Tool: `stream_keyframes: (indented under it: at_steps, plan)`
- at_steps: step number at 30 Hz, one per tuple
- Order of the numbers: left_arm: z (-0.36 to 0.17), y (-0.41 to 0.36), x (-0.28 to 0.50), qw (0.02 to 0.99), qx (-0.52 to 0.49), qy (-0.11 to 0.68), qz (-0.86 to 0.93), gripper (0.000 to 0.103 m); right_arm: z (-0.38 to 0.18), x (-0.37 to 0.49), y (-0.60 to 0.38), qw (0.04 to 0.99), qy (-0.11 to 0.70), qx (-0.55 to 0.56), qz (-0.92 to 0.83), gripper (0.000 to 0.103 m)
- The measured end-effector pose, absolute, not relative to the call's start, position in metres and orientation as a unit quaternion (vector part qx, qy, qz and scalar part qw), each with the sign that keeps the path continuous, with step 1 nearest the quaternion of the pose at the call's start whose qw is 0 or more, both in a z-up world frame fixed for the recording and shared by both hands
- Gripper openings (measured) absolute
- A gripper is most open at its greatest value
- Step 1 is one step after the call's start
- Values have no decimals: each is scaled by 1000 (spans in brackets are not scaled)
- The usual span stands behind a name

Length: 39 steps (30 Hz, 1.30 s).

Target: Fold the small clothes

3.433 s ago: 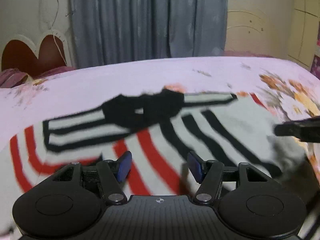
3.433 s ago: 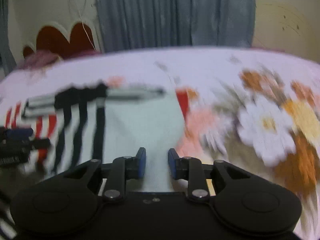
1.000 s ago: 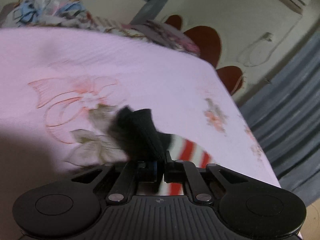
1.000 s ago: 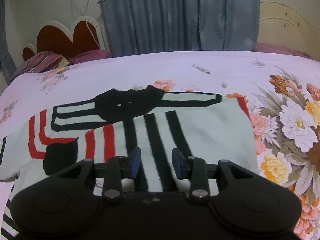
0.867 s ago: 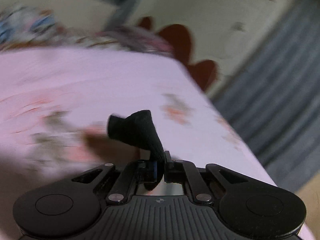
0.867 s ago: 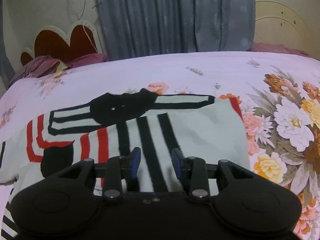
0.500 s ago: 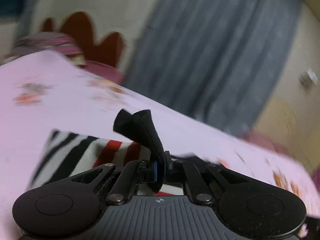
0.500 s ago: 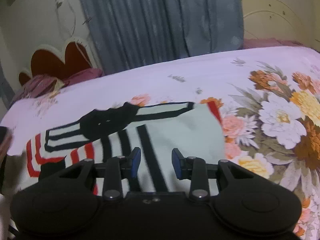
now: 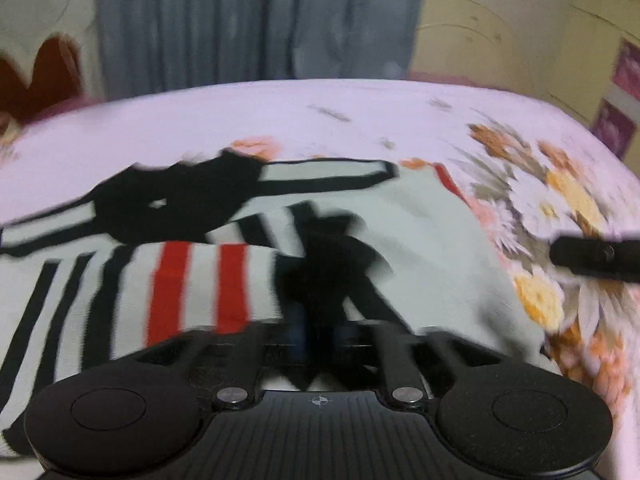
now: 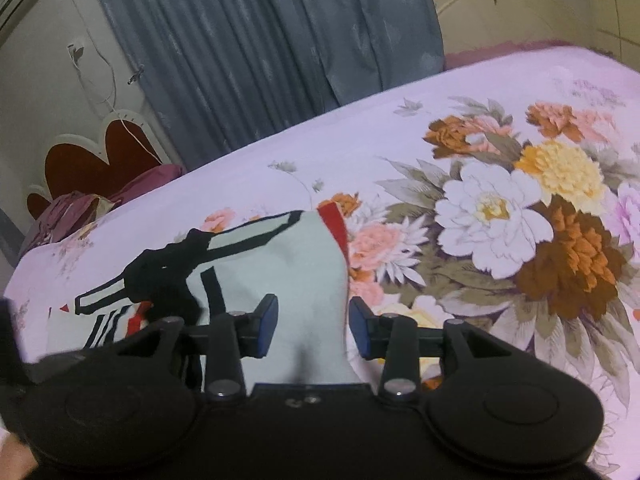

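A small white sweater with black and red stripes (image 9: 420, 232) lies on the bed, partly folded. Its striped sleeve (image 9: 192, 284) is laid across the body. My left gripper (image 9: 318, 334) is shut on the sleeve's black cuff (image 9: 320, 264), low over the sweater; the view is blurred. The sweater also shows in the right wrist view (image 10: 280, 272). My right gripper (image 10: 312, 328) is open and empty above the sweater's right edge. One finger of it shows in the left wrist view (image 9: 592, 258).
The bed has a pink sheet with large flowers (image 10: 520, 216). A grey curtain (image 10: 260, 48) hangs behind it. A red heart-shaped headboard (image 10: 92, 160) and a maroon pillow (image 10: 80, 208) are at the far left.
My left gripper has swung right from the bed's left side, carrying the black cuff and the sleeve over the sweater body. My right gripper has shifted right and stayed open.
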<state>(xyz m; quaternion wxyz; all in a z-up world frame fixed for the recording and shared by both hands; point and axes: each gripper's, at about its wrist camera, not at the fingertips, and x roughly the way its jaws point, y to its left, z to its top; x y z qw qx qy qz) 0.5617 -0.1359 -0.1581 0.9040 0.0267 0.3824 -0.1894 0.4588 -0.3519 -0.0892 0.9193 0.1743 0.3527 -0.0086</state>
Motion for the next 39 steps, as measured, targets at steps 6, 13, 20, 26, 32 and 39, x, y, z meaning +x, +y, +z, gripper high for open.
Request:
stream_keyframes:
  at_steps: [6, 13, 20, 26, 32, 39]
  plan:
    - [-127, -85, 518, 922, -30, 332, -198, 72, -97, 471, -348, 908, 362, 208, 28, 40]
    - [-129, 45, 518, 943, -35, 327, -50, 60, -125, 511, -305, 889, 410, 189, 73, 54]
    - [-161, 90, 534, 933, -45, 356, -20, 59, -134, 528, -261, 898, 424, 84, 82, 8]
    - [-170, 94, 536, 934, -31, 355, -27, 59, -107, 505, -270, 926, 369, 52, 60, 1]
    - [-154, 97, 564, 936, -16, 349, -43, 59, -121, 510, -276, 918, 388, 75, 33, 25]
    - [-171, 123, 644, 919, -28, 389, -61, 66, -136, 554, -239, 906, 419, 1, 56, 22]
